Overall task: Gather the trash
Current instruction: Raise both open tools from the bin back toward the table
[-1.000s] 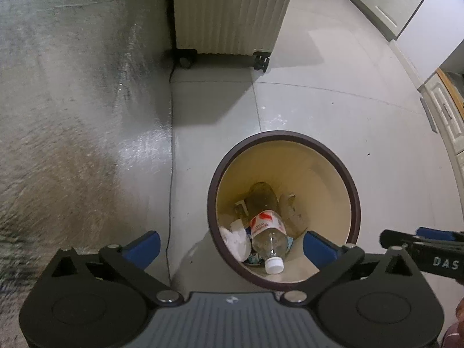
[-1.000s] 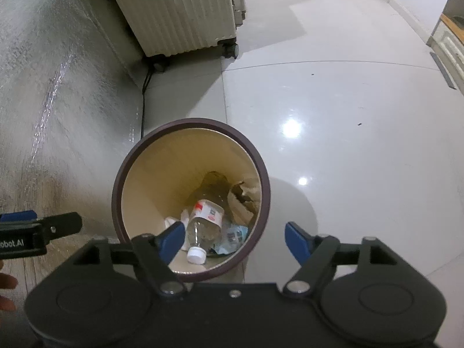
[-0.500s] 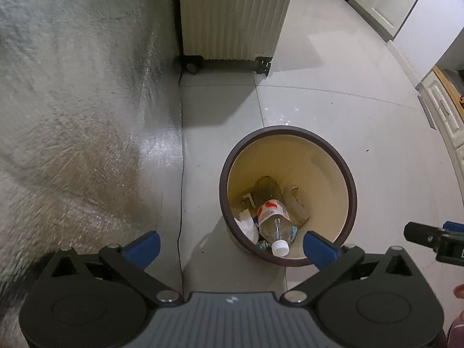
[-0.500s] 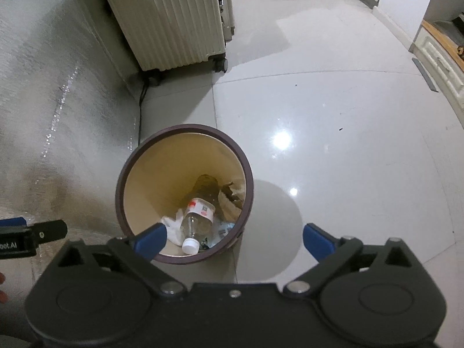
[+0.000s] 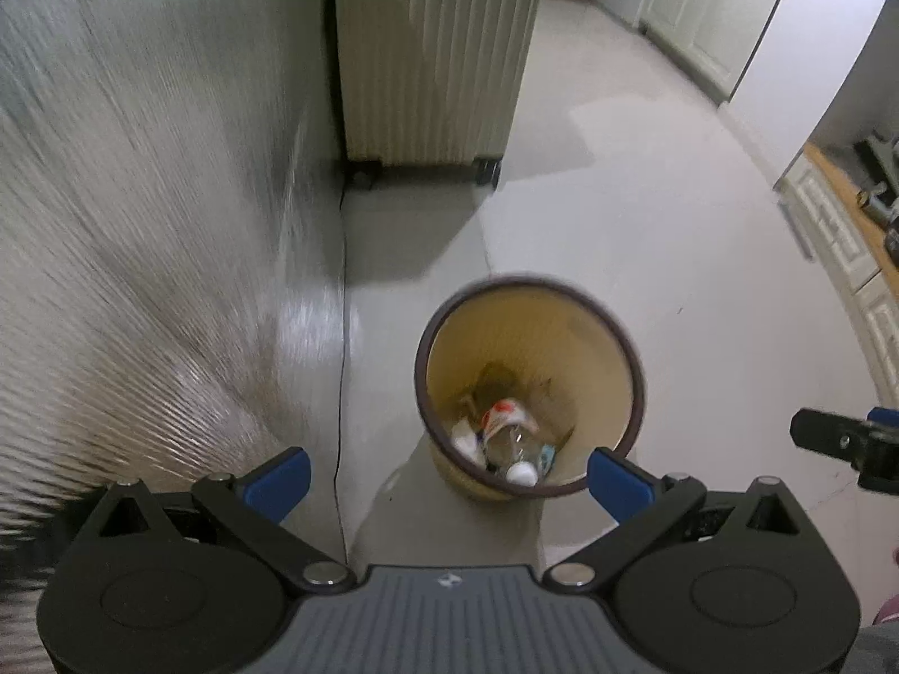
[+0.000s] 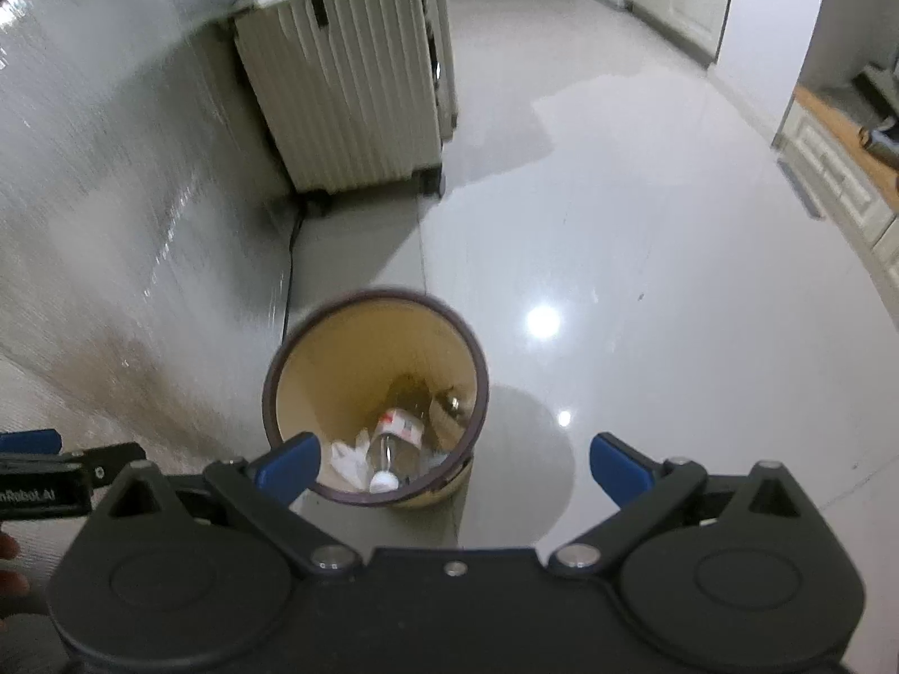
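A round waste bin, cream inside with a dark brown rim, stands on the pale floor below both grippers. In it lie a clear plastic bottle with a red label and white cap, crumpled white paper and some brown scraps. My left gripper hangs well above the bin, open, nothing between its blue pads. My right gripper is also high above it, open wide and empty. Each gripper's tip shows at the edge of the other's view.
A ribbed cream suitcase on wheels stands behind the bin against a shiny silver wall. A dark cable runs along the wall's foot. White cabinets line the far right. Glossy floor tiles spread to the right.
Both grippers have risen and drawn back, so the bin looks smaller and lower in both views. The right gripper's jaws widened from partly open to fully open.
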A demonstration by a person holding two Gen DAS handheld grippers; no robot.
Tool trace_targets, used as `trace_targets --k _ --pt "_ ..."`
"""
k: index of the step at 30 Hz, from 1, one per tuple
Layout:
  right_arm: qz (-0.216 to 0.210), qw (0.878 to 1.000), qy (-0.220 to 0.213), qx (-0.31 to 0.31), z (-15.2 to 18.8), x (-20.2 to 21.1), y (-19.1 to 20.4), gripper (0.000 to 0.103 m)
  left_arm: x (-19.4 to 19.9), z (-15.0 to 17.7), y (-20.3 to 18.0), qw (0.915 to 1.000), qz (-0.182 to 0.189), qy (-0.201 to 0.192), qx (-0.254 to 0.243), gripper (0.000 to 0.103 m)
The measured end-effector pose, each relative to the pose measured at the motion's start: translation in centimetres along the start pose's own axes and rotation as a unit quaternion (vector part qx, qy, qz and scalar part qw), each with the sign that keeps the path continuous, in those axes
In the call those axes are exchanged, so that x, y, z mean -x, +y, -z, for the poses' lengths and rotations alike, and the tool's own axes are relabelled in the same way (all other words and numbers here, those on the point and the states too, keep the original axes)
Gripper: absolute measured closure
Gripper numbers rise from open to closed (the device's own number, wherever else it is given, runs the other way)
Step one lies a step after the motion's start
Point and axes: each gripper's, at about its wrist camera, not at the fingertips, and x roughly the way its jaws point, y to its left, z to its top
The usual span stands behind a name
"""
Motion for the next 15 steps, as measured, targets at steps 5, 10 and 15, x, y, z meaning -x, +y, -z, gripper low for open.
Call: trace_targets --k 5,10,15 --pt "-0.001 0.999 -0.052 -0.003 -0.9 5.3 -0.5 0.0 5.2 -1.1 -0.7 0.9985 0.0 -0.054 -0.006 0.0" --pt "0.003 0.994 -0.11 -0.007 -1.9 10.9 -1.0 0.0 10.2 -1.8 -1.7 0.9942 0.002 -0.107 -0.014 0.0" --pt "0.002 0.987 -0.163 -0.004 -2.9 15.8 -1.2 0.0 15.2 -2.3 -2.8 0.987 0.006 -0.16 -0.015 0.0"
